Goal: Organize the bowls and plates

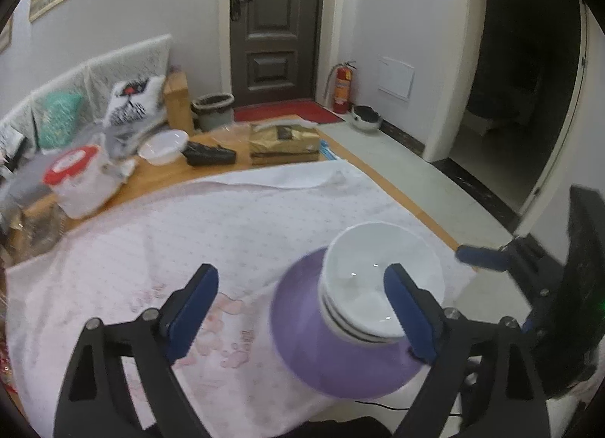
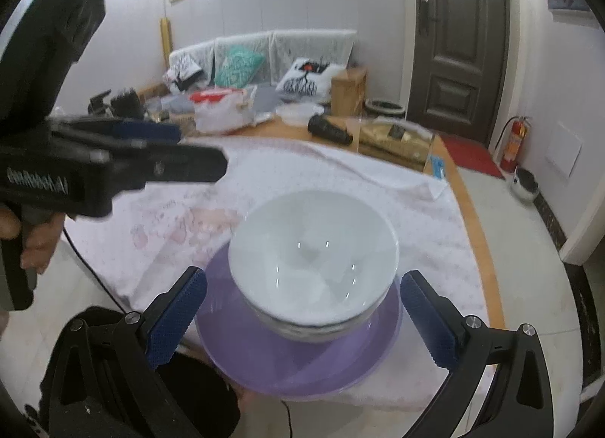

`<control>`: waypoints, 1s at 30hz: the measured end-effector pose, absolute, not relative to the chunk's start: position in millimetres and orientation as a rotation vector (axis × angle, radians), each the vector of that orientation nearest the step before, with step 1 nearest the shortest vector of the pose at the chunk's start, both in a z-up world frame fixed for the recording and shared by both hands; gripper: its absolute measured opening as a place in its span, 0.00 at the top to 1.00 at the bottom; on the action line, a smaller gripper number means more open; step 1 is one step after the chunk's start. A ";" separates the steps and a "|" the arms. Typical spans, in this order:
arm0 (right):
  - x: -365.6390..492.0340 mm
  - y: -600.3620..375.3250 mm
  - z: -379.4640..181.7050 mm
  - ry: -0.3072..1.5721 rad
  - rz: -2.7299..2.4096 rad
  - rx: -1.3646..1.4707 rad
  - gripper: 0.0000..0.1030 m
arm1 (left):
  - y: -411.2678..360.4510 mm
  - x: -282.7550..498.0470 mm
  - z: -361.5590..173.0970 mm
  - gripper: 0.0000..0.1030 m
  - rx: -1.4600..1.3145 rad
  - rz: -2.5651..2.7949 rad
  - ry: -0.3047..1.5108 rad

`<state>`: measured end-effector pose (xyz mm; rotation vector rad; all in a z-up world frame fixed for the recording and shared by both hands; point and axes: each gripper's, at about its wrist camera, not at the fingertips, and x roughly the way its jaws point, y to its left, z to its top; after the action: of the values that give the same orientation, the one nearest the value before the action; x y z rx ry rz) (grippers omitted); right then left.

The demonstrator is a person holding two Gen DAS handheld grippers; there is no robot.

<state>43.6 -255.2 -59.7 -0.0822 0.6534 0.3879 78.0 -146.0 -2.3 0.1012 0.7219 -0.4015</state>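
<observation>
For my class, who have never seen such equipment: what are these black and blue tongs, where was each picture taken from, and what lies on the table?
No robot here: a person holds two hand tools, each with a two-finger gripper and a camera looking along the fingers. One picture comes from the left gripper, the other from the right gripper. Both are open and hold nothing. On the patterned cloth sits a purple plate carrying stacked white bowls. Further back lie another white bowl, a red-lidded container and a box.

Bowls [image 2: 313, 264] stacked on plate [image 2: 302, 358], seemingly at tablecloth [image 2: 378, 180] edge.
</observation>
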 end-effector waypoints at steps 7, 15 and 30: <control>37.5 -260.0 -44.4 0.544 0.359 -0.064 0.01 | -127.2 63.3 6.7 0.01 0.122 -0.323 0.620; 37.9 -264.2 -33.4 0.463 0.334 -0.033 0.01 | -104.6 47.5 12.3 0.01 0.108 -0.220 0.533; 36.8 -246.1 -1.8 0.328 0.377 -0.021 0.01 | -46.7 25.8 24.2 0.01 0.022 0.005 0.378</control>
<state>36.8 -246.1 -1.8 -0.0208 0.3283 0.3771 25.8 -46.6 24.2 0.0223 0.3776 0.0052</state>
